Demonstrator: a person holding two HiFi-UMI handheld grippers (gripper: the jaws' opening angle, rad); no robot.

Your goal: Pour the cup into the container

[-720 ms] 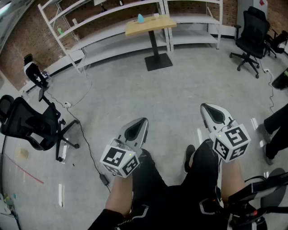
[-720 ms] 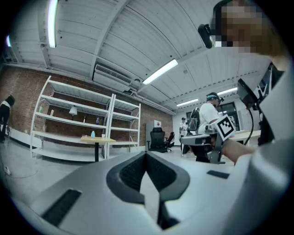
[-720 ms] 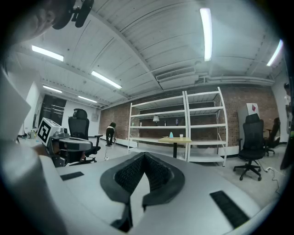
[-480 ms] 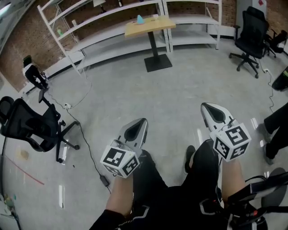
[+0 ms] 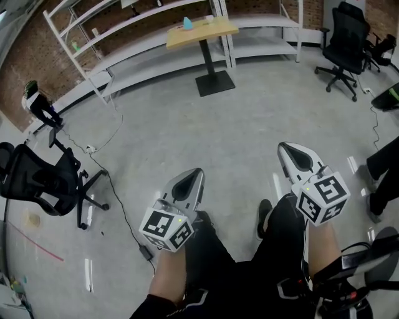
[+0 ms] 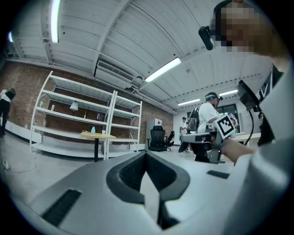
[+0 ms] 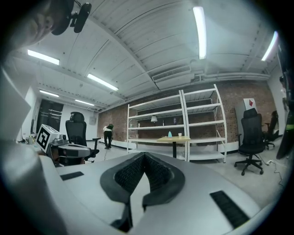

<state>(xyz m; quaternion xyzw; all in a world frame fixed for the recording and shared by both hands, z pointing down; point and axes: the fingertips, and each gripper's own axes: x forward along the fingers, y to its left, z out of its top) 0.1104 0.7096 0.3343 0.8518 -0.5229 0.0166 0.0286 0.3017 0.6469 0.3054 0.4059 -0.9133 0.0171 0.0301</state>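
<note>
Far across the room stands a small wooden table (image 5: 198, 32) carrying a light-blue container (image 5: 187, 23) and a white cup (image 5: 209, 19). The same table (image 7: 173, 138) shows small in the right gripper view, with the blue container (image 7: 170, 134) beside the cup (image 7: 180, 134). In the left gripper view the table (image 6: 98, 136) is also distant. My left gripper (image 5: 195, 172) and right gripper (image 5: 282, 147) are held low in front of my legs, far from the table. Both are shut with nothing between their jaws.
White shelving (image 5: 131, 37) runs along the brick wall behind the table. A black office chair (image 5: 38, 180) stands at left and another chair (image 5: 344, 47) at back right. A cable (image 5: 118, 199) trails over the concrete floor. A person's legs (image 5: 383, 168) are at the right edge.
The head view has shifted a little, so the table and shelves sit slightly higher and further left. Both grippers stay shut in nearly the same place.
</note>
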